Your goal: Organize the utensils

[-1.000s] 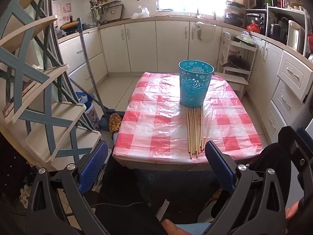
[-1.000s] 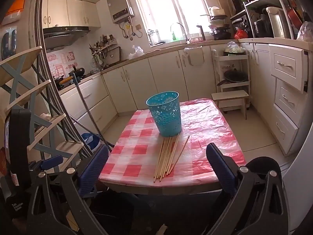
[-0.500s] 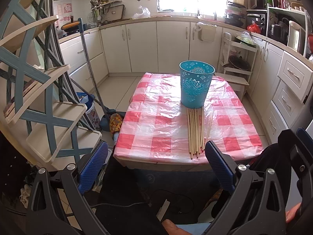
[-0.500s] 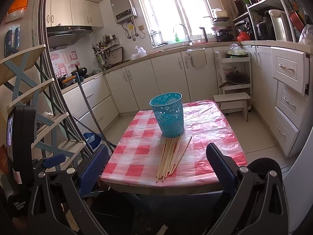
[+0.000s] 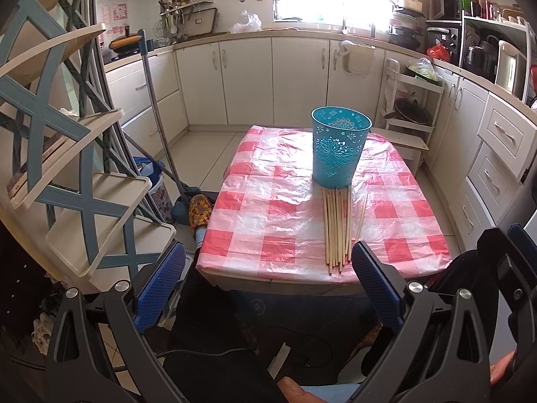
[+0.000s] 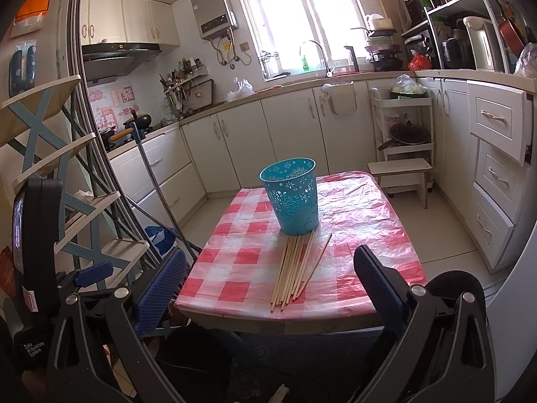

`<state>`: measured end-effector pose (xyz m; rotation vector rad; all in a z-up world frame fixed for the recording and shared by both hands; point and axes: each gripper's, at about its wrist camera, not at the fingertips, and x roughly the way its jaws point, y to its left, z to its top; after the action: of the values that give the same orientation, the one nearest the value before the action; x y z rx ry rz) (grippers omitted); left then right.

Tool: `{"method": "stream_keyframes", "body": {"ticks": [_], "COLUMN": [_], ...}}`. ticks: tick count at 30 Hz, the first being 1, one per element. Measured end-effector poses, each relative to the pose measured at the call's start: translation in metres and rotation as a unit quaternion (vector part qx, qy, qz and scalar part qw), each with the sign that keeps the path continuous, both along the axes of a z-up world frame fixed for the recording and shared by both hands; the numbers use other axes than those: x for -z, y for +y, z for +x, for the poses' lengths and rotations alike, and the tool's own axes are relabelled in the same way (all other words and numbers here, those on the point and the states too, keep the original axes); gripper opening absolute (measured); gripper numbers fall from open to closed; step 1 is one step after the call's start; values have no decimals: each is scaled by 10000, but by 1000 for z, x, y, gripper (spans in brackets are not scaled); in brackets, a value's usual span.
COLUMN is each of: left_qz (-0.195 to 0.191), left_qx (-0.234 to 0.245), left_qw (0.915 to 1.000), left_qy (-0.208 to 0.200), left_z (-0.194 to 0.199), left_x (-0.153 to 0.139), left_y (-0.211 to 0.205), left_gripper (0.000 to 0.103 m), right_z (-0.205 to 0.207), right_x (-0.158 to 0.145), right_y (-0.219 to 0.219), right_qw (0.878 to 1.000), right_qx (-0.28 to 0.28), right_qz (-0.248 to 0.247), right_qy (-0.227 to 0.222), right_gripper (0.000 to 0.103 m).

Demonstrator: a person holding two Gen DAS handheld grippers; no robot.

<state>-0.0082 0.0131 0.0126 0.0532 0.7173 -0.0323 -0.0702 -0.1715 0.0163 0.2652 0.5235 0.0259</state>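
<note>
Wooden chopsticks (image 5: 337, 228) lying in a loose bundle on the checked tabletop (image 5: 261, 201), far ends touching the base of a teal perforated holder (image 5: 339, 149), near ends close to the table's front edge; one stick (image 6: 313, 260) splayed off to the right of the rest. Long axis pointing almost straight away from both grippers, toward the holder. Left gripper (image 5: 268, 280) and right gripper (image 6: 268, 283) both held short of the tabletop, off its near edge, blue-padded fingers (image 5: 377, 283) spread wide, gripping and touching nothing. Bundle lined up close to the left gripper's right finger, more nearly centred ahead of the right gripper. Holder upright, apparently empty.
</note>
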Motion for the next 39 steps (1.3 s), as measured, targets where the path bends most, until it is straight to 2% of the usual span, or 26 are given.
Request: {"method": "stream_keyframes", "body": {"ticks": [22,39], "left_qz": [10,134], "left_qx": [-3,-18], "left_qw": [10000,9998], "left_qy": [-3,131], "left_z": [1,15], "left_x": [1,14], "left_y": [1,-4], "left_gripper": [95,95], "right_z": [2,14], "right_x": [5,18], "right_y": [-3,-9], "right_qw": [9999,9994], "right_qx": [-6,24], "right_qz": [69,157], "right_qy": [114,293], "right_gripper": [96,96]}}
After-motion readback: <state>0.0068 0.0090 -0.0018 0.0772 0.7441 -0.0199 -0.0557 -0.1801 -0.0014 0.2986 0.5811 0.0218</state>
